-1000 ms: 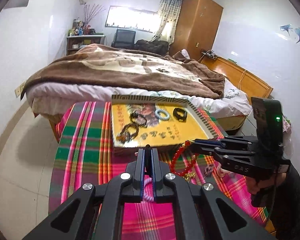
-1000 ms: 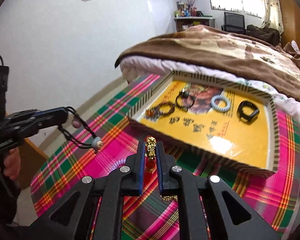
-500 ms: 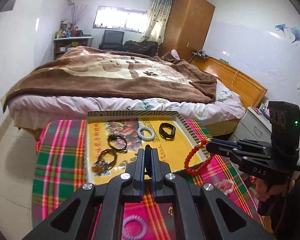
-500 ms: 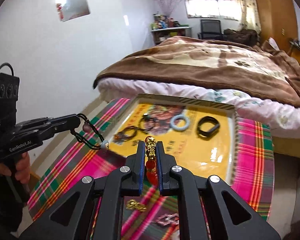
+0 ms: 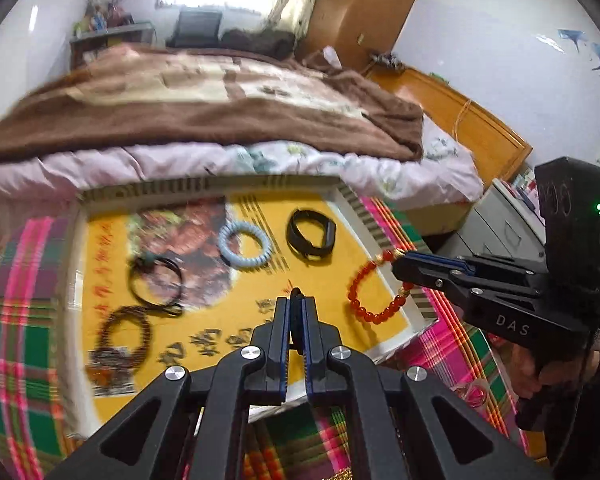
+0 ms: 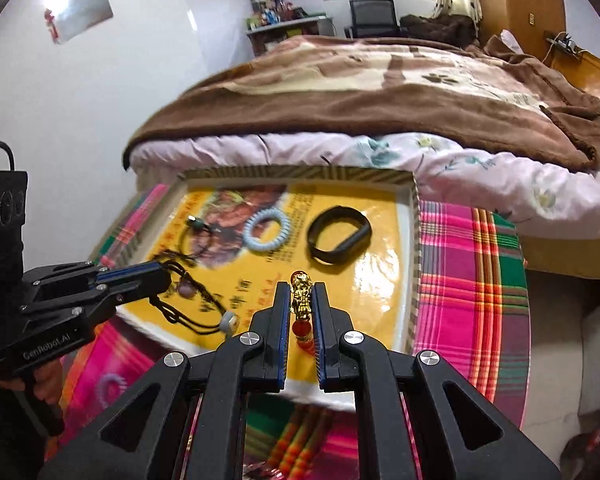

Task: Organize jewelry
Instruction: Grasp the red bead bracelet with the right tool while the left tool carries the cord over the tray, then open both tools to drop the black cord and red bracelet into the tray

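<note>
A yellow tray (image 5: 376, 232) (image 6: 406, 240) sits on the plaid table. In it lie a black band (image 5: 310, 234) (image 6: 338, 239), a pale blue coil bracelet (image 5: 243, 244) (image 6: 266, 231), a black cord bracelet (image 5: 155, 285) (image 6: 196, 236) and a brown bead bracelet (image 5: 122, 330). My left gripper (image 5: 296, 312) (image 6: 162, 274) is shut on a black cord bracelet with beads (image 6: 198, 308), hanging over the tray's near left. My right gripper (image 6: 301, 300) (image 5: 400, 266) is shut on a red bead bracelet with a gold charm (image 5: 374, 292) (image 6: 300, 298), hanging over the tray's right side.
The plaid cloth (image 6: 468, 280) covers the table. A purple coil bracelet (image 6: 110, 386) lies on it near the left. A bed with a brown blanket (image 5: 204, 108) stands right behind the table. A grey cabinet (image 5: 500, 232) is at the right.
Both grippers have moved forward and lower over the tray, each carrying its bracelet. The tray looks much closer than before.
</note>
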Available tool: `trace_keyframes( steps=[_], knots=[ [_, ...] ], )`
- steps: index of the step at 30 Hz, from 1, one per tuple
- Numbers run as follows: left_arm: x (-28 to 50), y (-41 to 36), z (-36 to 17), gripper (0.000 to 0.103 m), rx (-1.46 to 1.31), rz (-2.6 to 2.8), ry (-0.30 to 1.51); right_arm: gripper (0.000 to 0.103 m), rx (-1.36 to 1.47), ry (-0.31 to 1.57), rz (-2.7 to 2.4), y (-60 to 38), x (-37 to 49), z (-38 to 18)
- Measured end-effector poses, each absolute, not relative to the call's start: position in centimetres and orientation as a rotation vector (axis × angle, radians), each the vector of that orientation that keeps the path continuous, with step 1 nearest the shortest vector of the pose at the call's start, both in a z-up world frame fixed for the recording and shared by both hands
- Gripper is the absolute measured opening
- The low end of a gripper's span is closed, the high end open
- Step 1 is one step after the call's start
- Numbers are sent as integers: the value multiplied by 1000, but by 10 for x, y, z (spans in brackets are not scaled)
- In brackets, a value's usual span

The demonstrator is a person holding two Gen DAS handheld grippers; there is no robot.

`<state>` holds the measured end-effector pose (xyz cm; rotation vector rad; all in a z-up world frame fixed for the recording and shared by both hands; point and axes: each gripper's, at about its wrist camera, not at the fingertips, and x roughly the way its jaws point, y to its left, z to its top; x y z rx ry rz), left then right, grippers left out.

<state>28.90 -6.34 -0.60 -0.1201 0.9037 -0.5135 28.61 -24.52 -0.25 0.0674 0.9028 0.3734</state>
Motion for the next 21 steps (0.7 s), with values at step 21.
trace_keyframes(
  steps=[21],
  knots=[
    [313,-51,-55,22,-19,-373,1022,11,-57,999,237,-250,319,-37]
  ],
)
